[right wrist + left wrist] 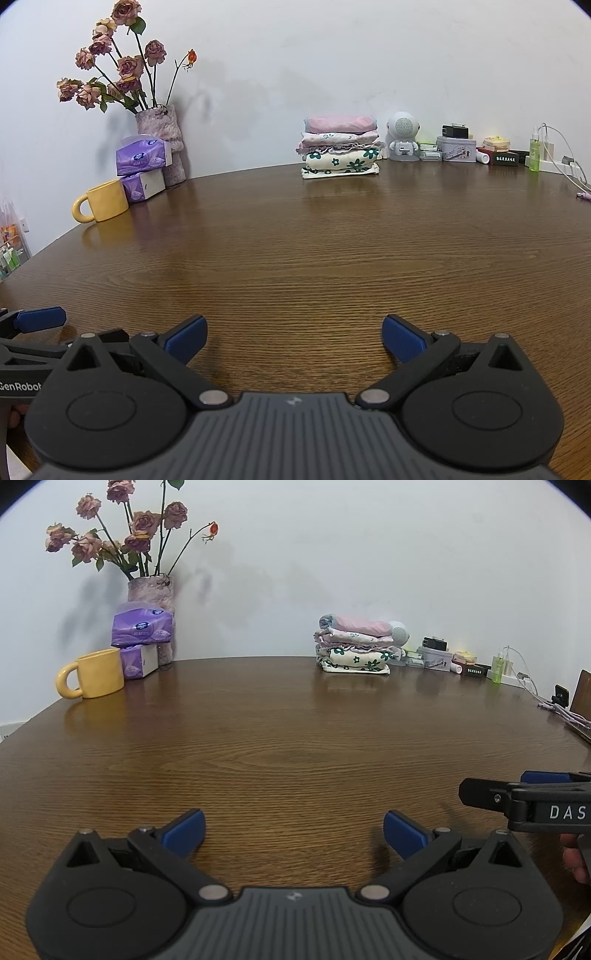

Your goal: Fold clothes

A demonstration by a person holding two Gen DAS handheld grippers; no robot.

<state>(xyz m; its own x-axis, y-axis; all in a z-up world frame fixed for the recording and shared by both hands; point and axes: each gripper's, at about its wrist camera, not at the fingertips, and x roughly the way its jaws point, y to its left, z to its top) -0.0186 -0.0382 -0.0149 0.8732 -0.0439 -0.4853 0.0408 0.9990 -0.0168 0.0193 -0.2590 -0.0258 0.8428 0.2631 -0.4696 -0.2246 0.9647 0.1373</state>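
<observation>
Both grippers sit low over the brown wood-grain table, nothing held. Left gripper: blue-padded jaws spread wide, bare table between them. Right gripper: same, jaws wide apart, nothing between the pads. In the left wrist view the right gripper enters at 3 o'clock with a bit of the person's hand below it; in the right wrist view the left gripper's blue fingertip shows at 9 o'clock. Folded clothes stack sits at the far table edge by the white wall, about 12 o'clock from the right gripper and 1 o'clock from the left: pink piece on top, green-flower print lower down, well apart from both tools. Just right of the stack, a small white robot-shaped speaker, then tins, boxes, a green spray bottle and charger cables. At 10 o'clock: yellow mug, 2 purple tissue packs stacked beside it, and a vase of dried roses behind them.
</observation>
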